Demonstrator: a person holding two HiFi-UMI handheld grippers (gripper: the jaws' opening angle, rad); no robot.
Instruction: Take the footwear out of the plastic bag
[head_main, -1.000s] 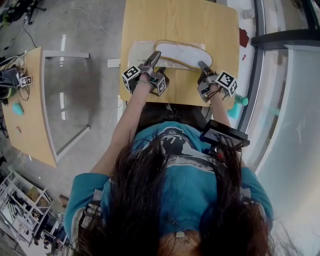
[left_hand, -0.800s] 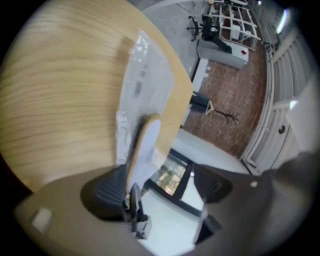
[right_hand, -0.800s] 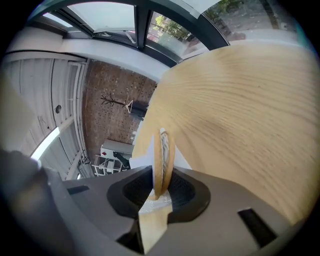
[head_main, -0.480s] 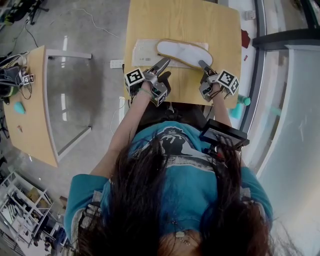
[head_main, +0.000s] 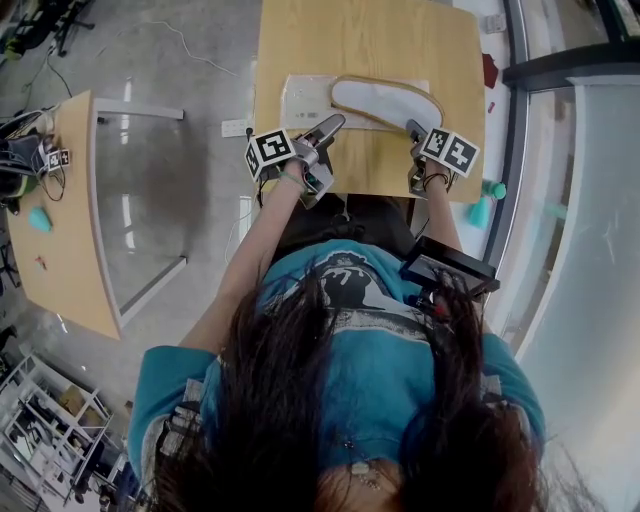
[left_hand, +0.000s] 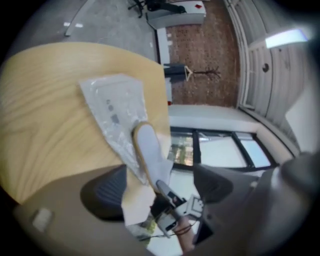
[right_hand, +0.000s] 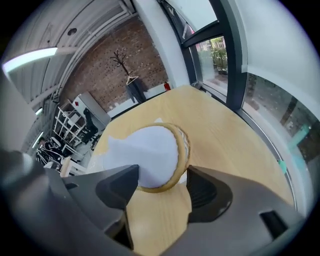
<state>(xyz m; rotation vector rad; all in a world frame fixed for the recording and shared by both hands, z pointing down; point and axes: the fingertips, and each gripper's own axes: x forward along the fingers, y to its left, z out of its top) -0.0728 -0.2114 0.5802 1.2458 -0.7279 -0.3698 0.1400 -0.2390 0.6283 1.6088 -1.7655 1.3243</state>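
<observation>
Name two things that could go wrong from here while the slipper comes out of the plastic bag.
1. The right gripper has just been opening its fingers. The slipper lies loose between them and overlaps the plastic bag, so it may stay partly inside.
2. The left gripper is open and off the bag, so a fresh pull on the slipper could drag the bag across the table.

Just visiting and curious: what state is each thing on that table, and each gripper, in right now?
Slipper: lying flat, overlapping the plastic bag.
Plastic bag: flat on the table.
Left gripper: open, empty.
Right gripper: open, jaws just opening; slipper's end between them, not gripped.
</observation>
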